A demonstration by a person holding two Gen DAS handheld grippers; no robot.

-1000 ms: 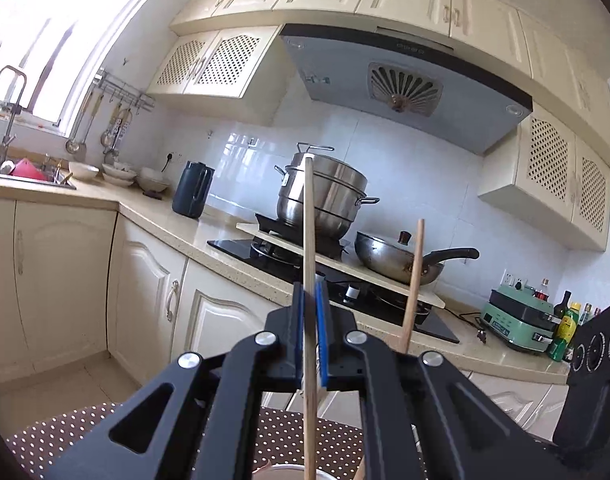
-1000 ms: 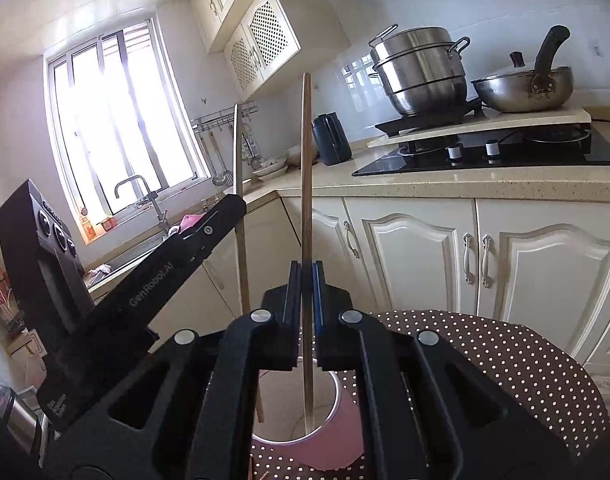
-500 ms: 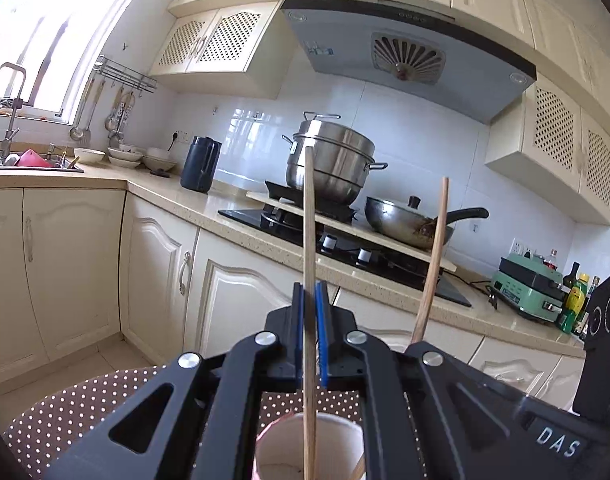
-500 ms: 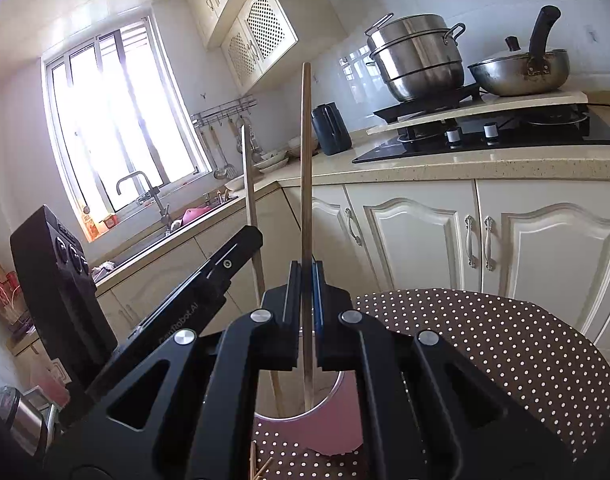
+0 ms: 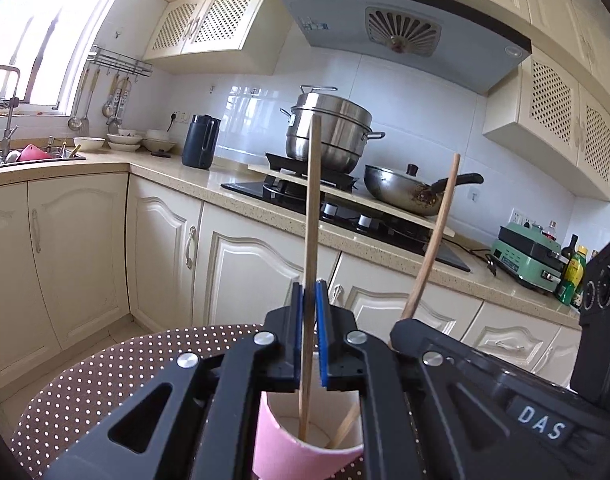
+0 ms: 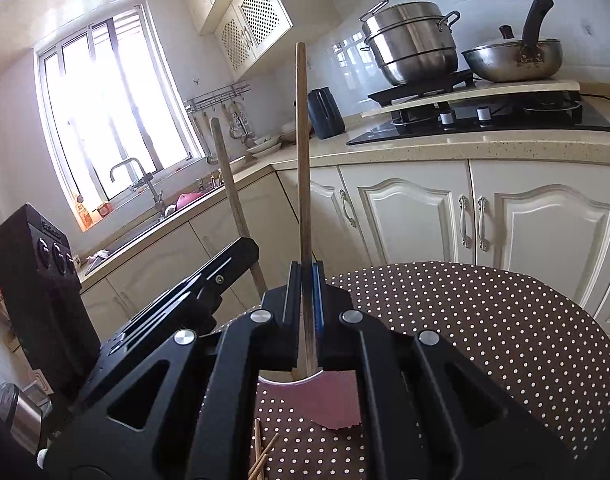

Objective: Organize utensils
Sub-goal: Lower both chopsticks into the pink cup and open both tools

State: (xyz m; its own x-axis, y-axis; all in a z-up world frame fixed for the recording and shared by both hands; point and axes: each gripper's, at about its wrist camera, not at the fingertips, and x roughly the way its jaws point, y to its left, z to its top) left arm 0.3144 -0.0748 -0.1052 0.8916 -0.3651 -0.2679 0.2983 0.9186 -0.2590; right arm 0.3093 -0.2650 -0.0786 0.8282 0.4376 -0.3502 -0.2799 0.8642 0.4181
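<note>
A pink cup stands on the brown dotted table, just under both grippers. My left gripper is shut on an upright wooden chopstick whose lower end reaches into the cup. My right gripper is shut on a second wooden chopstick, held upright over the pink cup. In the left wrist view that second chopstick leans to the right and its tip sits inside the cup. In the right wrist view the left gripper's chopstick stands at the left.
Several loose chopsticks lie on the table near its front. Behind stand cream cabinets, a black hob with a steel pot and a wok, a dark kettle and a sink.
Both grippers have sunk with their chopsticks toward the pink cup, which now shows larger below them. The left view has tipped downward, so more of the table is seen.
</note>
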